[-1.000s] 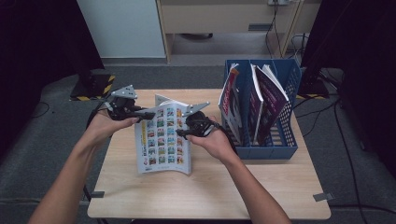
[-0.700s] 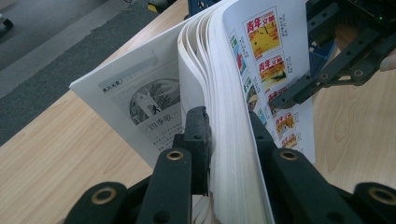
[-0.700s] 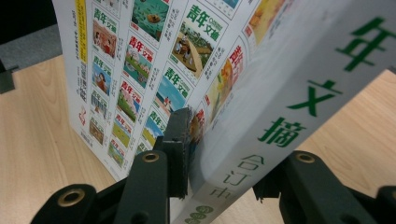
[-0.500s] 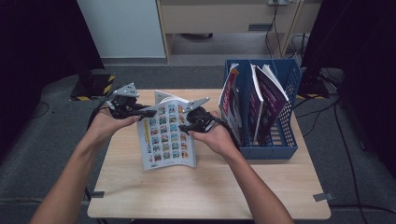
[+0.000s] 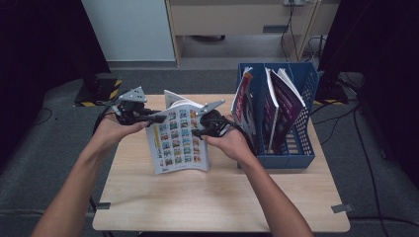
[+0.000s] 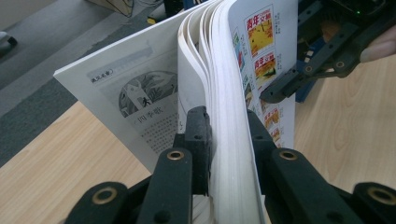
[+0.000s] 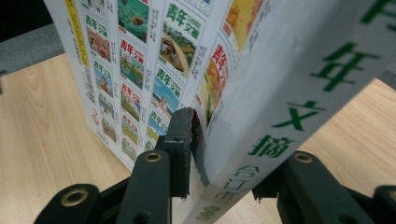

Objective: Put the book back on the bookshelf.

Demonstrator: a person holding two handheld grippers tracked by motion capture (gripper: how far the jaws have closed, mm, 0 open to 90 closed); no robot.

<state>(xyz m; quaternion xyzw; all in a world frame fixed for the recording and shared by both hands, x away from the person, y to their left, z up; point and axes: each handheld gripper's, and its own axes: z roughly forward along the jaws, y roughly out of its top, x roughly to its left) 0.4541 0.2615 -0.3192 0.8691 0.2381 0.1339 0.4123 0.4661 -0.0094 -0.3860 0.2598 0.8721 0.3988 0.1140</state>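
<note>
Your left gripper (image 5: 157, 118) pinches the open page edge of the book (image 5: 179, 143), and your right gripper (image 5: 197, 132) pinches its spine side. You hold the book up over the wooden table (image 5: 217, 197). Farther right stands the blue rack (image 5: 301, 148) with magazines (image 5: 284, 106).

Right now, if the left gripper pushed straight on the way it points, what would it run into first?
The left gripper is clamped on the magazine, so it would only drive that along. Past the pages, the right gripper on the spine side looks next in line, though depth is hard to judge.
</note>
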